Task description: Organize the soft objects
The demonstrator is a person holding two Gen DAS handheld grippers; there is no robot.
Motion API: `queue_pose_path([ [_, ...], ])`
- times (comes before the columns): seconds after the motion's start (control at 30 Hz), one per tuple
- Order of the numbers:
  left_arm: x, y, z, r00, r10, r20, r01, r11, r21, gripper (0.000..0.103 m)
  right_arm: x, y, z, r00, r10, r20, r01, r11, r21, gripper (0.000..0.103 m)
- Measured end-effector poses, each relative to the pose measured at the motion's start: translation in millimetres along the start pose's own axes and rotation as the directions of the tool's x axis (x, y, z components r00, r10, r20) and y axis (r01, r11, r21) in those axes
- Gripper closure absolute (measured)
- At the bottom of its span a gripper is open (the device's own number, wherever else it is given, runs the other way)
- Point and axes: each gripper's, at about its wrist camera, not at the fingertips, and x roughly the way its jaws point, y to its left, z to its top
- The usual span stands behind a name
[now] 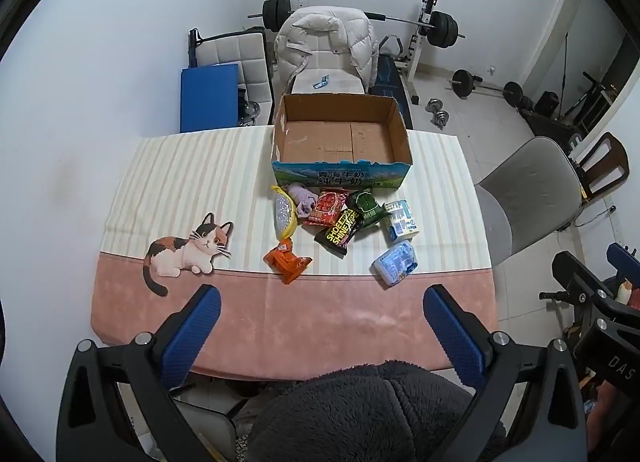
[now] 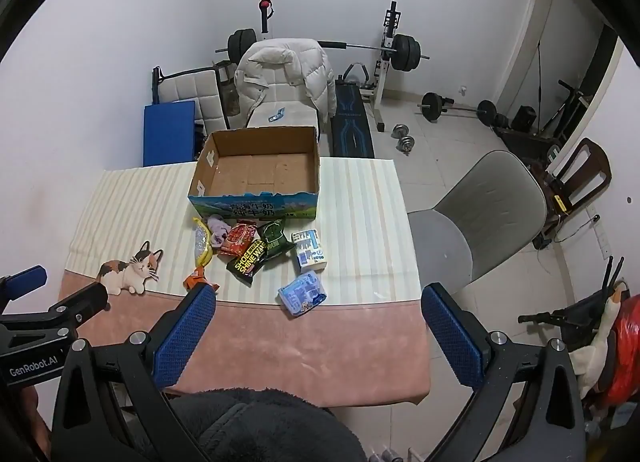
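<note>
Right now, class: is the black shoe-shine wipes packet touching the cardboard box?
Apart. The left wrist view shows striped cloth and other packets between the black shoe-shine wipes packet and the cardboard box.

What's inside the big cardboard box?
Nothing. The cardboard box shows only its bare brown bottom flaps. The snack packets lie on the table in front of it. The strip just behind its front wall is hidden.

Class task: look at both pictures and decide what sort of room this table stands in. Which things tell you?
Most likely a spare room at home used as a gym: a loaded barbell on its rack, dumbbells on the tiled floor, and a household table with a cat-print cloth.
</note>
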Motion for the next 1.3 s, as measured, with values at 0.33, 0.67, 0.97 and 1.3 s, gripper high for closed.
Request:
queue_pose_path([
  [0.33, -0.5, 0.9, -3.4, 1.0, -0.001, 0.002, 0.001, 1.0, -0.004, 0.0, -2.3, 0.2, 0.3, 1.0, -0.002, 0.005, 0.002, 1.0, -0.002, 0.0],
  [0.67, -4.8, -7.7, -2.5, 1.0, 0.015, -0.008, -0.015, 1.0, 0.007, 0.0, -8.5, 0.2, -5.3, 1.0, 0.005, 0.01, -0.005, 1.0, -0.005, 0.0],
  [0.97, -8.8, -10.0, 0.1, 1.0, 0.019, 0.0, -0.019, 1.0, 0.008, 0.0, -11.4, 1.5, -6.3, 1.0, 0.0, 0.017, 0.0, 1.0, -0.005, 0.0],
  [1.3, -11.5, -7.1, 0.0, 1.0, 0.021, 0.0, -0.021, 1.0, 0.007, 0.0, -12.2, 2.6, -7.2, 1.0, 0.003, 0.017, -0.003, 1.0, -0.007, 0.0],
])
